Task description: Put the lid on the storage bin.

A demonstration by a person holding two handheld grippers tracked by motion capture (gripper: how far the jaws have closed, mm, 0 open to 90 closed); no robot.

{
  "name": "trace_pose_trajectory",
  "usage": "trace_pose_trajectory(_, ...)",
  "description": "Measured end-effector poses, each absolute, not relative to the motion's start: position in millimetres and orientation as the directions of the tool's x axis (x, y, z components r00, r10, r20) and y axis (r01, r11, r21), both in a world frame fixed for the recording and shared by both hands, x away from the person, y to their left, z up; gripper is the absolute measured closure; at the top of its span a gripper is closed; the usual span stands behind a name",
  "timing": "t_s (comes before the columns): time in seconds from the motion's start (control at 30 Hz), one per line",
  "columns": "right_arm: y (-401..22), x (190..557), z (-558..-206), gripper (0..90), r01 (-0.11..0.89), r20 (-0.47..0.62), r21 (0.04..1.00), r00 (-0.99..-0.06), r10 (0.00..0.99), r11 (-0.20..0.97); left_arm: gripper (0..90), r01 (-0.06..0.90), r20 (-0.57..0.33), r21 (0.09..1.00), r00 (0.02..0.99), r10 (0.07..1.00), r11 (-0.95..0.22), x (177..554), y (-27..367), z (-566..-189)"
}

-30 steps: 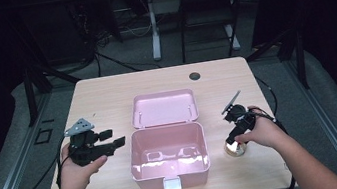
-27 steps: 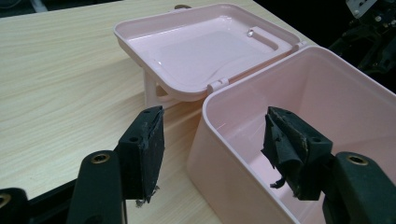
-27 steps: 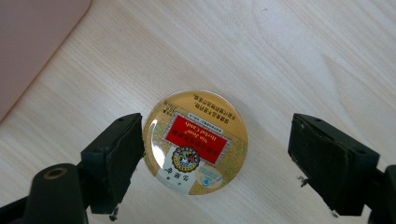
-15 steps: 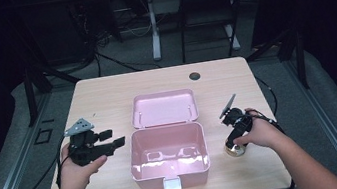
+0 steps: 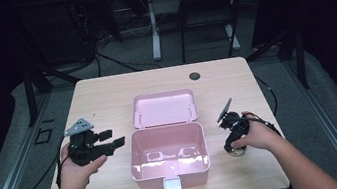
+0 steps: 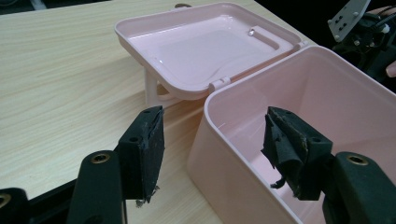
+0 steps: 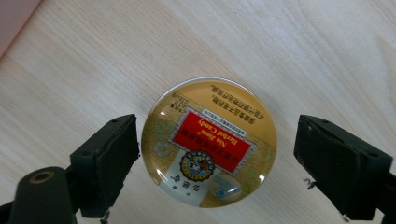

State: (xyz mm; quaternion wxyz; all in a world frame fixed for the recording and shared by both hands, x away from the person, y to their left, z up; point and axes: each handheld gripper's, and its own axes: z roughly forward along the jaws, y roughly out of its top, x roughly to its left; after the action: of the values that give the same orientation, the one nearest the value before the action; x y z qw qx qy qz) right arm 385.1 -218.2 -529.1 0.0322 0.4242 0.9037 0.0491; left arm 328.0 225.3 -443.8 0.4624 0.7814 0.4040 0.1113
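Directly between wide-spread right gripper (image 7: 217, 154) fingers, round candy tin (image 7: 209, 142), untouched, on table (image 7: 327, 56)

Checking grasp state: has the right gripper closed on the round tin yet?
No. In the right gripper view the right gripper has its jaws open on either side of the round tin, with bare table showing in the gaps.

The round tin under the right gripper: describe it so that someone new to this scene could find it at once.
Start at the open pink plastic box in the middle of the wooden table, then go to the table's right side, where the right gripper points straight down. Between its open jaws lies the round gold candy tin, the only thing with a red label and a printed seal.
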Motion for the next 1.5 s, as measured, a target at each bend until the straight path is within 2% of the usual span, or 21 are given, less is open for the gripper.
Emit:
trace_pose_trajectory(0.8, -216, 387, -546, 14.5, 0.762, -0.001, 0.070, -0.645, 0.764, 0.644, 38.4, 0.534, -0.202, 0.808, 0.648, 0.734, -0.249, 329, 226, -445)
trace_pose_trajectory(1.1, -216, 387, -551, 18.8, 0.767, 0.003, 0.052, -0.640, 0.768, 0.639, 38.4, 0.534, -0.203, 0.809, 0.647, 0.735, -0.247, 329, 226, -445)
trace_pose_trajectory(1.5, -217, 387, -551, 19.4, 0.765, 0.007, 0.051, -0.643, 0.766, 0.642, 38.4, 0.535, -0.203, 0.809, 0.645, 0.736, -0.246, 329, 225, -446)
